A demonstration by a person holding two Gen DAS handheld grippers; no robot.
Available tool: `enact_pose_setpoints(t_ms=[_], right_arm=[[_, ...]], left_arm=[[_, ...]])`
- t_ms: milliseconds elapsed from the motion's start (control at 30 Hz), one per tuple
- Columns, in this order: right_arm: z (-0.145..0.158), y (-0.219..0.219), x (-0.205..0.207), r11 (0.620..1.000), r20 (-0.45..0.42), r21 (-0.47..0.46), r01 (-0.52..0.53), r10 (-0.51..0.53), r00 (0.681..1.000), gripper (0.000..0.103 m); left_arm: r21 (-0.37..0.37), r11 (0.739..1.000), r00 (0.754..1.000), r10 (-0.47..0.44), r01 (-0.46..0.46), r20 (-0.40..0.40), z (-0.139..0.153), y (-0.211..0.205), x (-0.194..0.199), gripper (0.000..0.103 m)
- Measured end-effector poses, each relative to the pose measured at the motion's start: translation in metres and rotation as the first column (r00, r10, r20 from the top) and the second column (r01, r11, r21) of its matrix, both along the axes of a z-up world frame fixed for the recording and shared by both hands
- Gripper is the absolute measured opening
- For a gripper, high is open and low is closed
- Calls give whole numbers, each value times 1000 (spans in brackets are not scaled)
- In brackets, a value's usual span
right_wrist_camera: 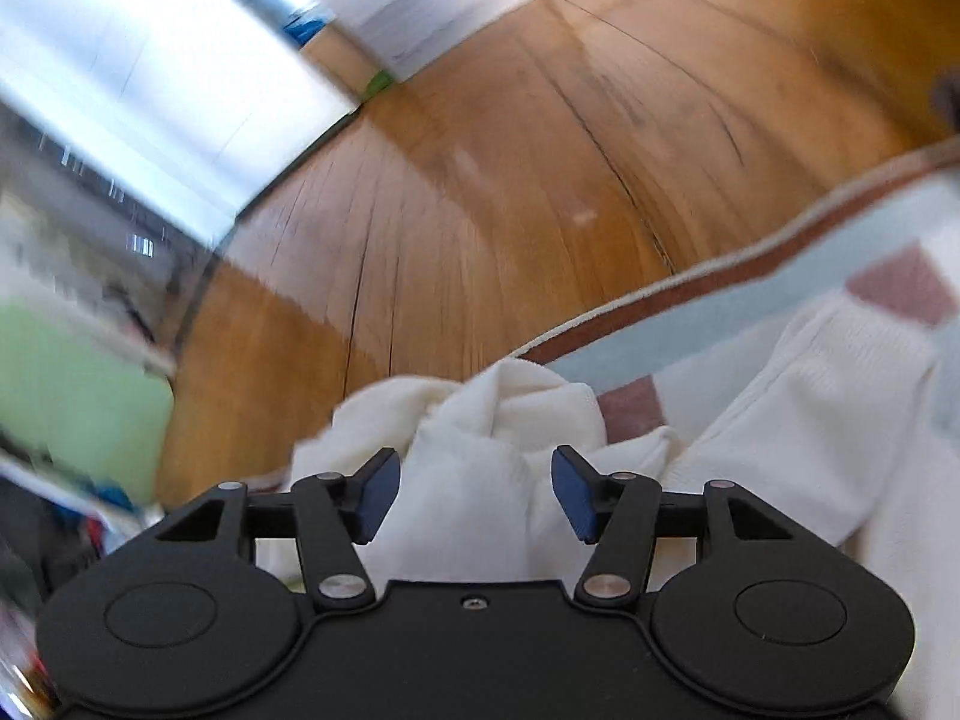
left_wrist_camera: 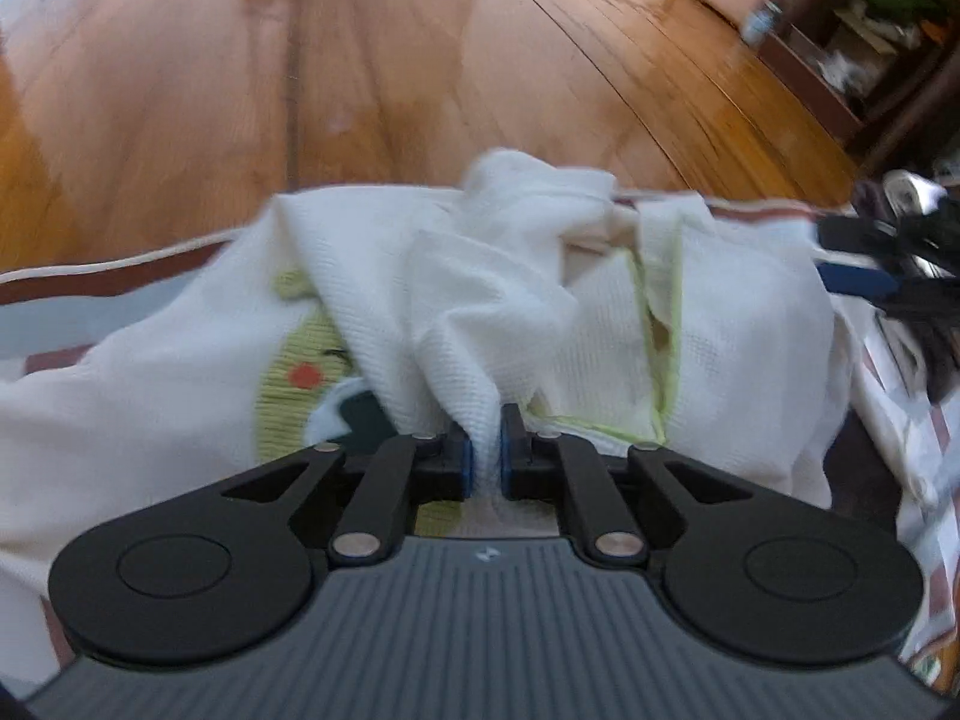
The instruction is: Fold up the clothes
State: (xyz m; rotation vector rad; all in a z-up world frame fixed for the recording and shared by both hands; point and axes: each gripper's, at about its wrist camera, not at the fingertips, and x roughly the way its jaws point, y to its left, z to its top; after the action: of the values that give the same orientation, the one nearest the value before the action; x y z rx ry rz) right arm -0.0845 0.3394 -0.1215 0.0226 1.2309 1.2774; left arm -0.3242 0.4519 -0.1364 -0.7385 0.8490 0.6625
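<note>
Nearest to the left wrist camera is the left gripper [left_wrist_camera: 485, 450]; its two blue pads are pressed together on a fold of the white garment [left_wrist_camera: 492, 312], which rises from between them in a narrow ridge. The rest of the garment spreads in front of the gripper and to both sides, crumpled in many folds.

In the right wrist view, the right gripper [right_wrist_camera: 477, 495] has its fingers standing apart. A bunched part of the white garment [right_wrist_camera: 480, 450] lies between and under them, but the pads do not press on it. A white ribbed sleeve [right_wrist_camera: 840, 396] stretches away to the right of this gripper.

The garment lies on a checked cloth [right_wrist_camera: 660, 336] in pale blue, white and dull red, with a dark red border and a light piping at the edge. Beyond that edge is the wooden floor [left_wrist_camera: 420, 60]. In the left wrist view, the other gripper appears at the right side, dark and blurred, just beside the garment. Far at the upper right stands a dark shelf [left_wrist_camera: 870, 48] with small things on it, too blurred to name.

The garment is white with a waffle-like weave. It has thin yellow-green seams at an opening near the middle, and a yellow-green figure [left_wrist_camera: 300, 372] with an orange-red dot on the left part.
</note>
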Motion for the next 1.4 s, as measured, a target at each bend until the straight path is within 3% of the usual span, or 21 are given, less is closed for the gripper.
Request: enact_pose_setpoints(t_ms=[67,100,200,233,267,367,433,567,700,767,800,833,867,933,1000,1067,1133,1167,1267,1367,1400], right_arm=[[1,1,-23,992,87,-11,-122,122,989,16],[2,1,-36,982,136,-22,-188,189,972,6],[6,-9,-68,936,179,9,-352,345,921,6],[8,-15,-77,916,175,35,-399,387,905,6],[6,-22,-85,893,150,49,-447,436,887,6],[-10,-38,-103,844,93,5,-536,533,841,6],[-20,-46,-113,820,86,-43,-570,572,816,6],[-31,-52,-119,777,55,-107,-620,627,777,6],[-28,-54,-123,747,93,-146,-649,663,743,6],[-17,-51,-119,751,127,-167,-639,659,741,9],[-8,-47,-112,768,141,-162,-620,640,755,11],[1,-46,-104,793,155,-140,-593,609,778,13],[11,-44,-94,826,169,-115,-552,564,808,16],[27,-39,-75,892,210,-75,-446,451,868,57],[35,-34,-61,950,290,-52,-309,311,905,58],[36,-30,-56,973,331,-49,-225,228,915,58],[38,-26,-67,977,390,-49,-205,208,897,58],[40,-24,-75,975,424,-53,-214,216,879,57],[45,-14,-104,960,536,-74,-270,267,801,57],[47,7,-118,941,555,-87,-326,318,769,56],[46,16,-120,936,549,-99,-338,334,766,56]], left_arm=[[-45,999,1000,5,-4,24,-5,1,-6,11],[-34,999,999,4,-3,48,1,1,-11,11],[13,1000,992,-4,2,129,21,0,-24,22],[36,999,978,8,-16,210,32,0,-35,25],[57,998,954,20,-39,298,43,1,-46,26],[114,986,877,51,-119,478,70,6,-75,54],[138,976,889,91,-170,450,68,13,-74,59],[192,969,973,114,-154,203,41,27,-43,59],[131,990,993,37,-52,114,16,43,-9,73],[101,995,999,2,-6,34,0,51,16,70],[127,992,1000,-9,7,14,-2,50,21,54],[170,985,1000,-21,21,-2,0,47,23,6],[243,970,999,-18,24,-29,7,43,21,8],[395,918,1000,30,-27,-1,35,30,-1,7],[480,855,980,153,-196,126,66,29,-37,7],[469,794,920,294,-386,259,93,36,-77,7],[369,789,856,361,-492,370,101,47,-107,7],[357,786,845,365,-505,391,99,49,-115,7],[364,815,885,356,-451,299,82,49,-111,7],[216,877,879,351,-430,322,66,51,-112,7],[219,879,882,344,-423,322,66,51,-111,7]])
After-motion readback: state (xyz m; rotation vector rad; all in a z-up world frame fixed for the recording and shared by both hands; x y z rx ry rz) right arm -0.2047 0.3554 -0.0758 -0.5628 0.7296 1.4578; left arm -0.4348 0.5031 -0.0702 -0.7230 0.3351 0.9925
